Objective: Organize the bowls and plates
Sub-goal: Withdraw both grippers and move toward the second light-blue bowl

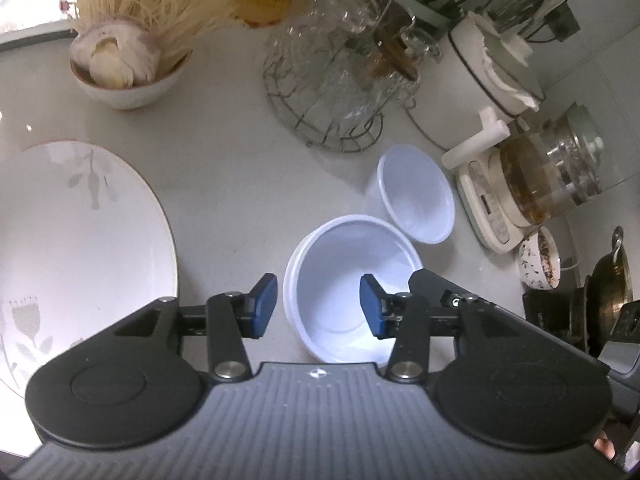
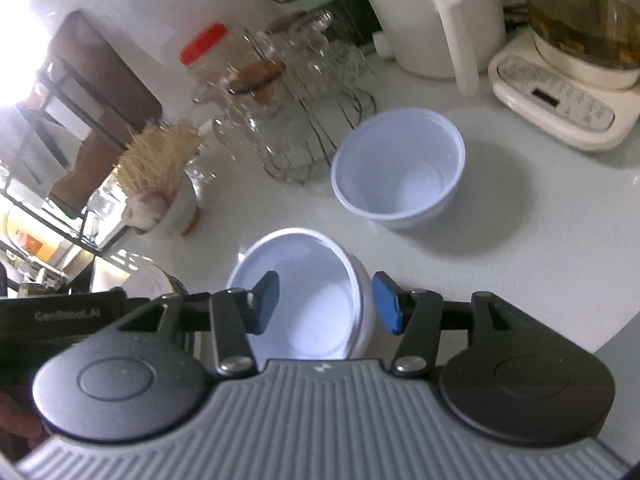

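Two white plastic bowls sit on the pale counter. The near bowl (image 1: 352,280) (image 2: 308,296) lies under both grippers. My left gripper (image 1: 318,306) is open, its jaws straddling the bowl's left rim. My right gripper (image 2: 326,302) is open, its jaws straddling the bowl's right wall. The far bowl (image 1: 418,196) (image 2: 400,168) stands apart behind it. A large white plate with a grey flower print (image 1: 76,248) lies flat at the left in the left wrist view.
A ceramic bowl of garlic and noodles (image 1: 120,68) (image 2: 160,196), a wire rack of glass cups (image 1: 344,84) (image 2: 288,120), a white jug (image 1: 476,92) (image 2: 436,20), a kettle on its base (image 1: 532,184) (image 2: 568,68), a small patterned bowl (image 1: 538,258).
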{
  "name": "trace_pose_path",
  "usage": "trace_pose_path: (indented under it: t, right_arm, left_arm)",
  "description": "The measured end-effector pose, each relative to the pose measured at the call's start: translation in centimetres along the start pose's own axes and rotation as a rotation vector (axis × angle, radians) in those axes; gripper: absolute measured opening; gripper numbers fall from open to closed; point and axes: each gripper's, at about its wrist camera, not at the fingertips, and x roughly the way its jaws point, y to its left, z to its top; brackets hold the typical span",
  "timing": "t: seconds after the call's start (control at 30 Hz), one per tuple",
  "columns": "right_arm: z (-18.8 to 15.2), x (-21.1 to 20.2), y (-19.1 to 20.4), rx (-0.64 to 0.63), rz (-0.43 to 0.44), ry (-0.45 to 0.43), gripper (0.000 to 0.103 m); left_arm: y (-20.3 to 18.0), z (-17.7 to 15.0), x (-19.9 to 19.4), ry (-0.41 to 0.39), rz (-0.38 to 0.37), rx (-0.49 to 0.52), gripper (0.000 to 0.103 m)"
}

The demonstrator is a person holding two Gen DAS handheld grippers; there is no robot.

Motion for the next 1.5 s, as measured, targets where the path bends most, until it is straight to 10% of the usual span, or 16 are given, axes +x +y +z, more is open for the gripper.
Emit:
trace_pose_path:
  t: [0.87, 1.5]
  right_arm:
    - [1.5, -9.5, 3.2, -0.126, -0.135, -0.281, 0.055]
    - [0.3, -10.8, -0.4, -0.044, -0.219, -0.281, 0.055]
  left_arm:
    - [-7.0, 1.2, -6.4, -0.12, -0.104, 0.243, 0.051]
    - [-9.7, 1.0, -3.0, 0.001, -0.165, 0.302, 0.051]
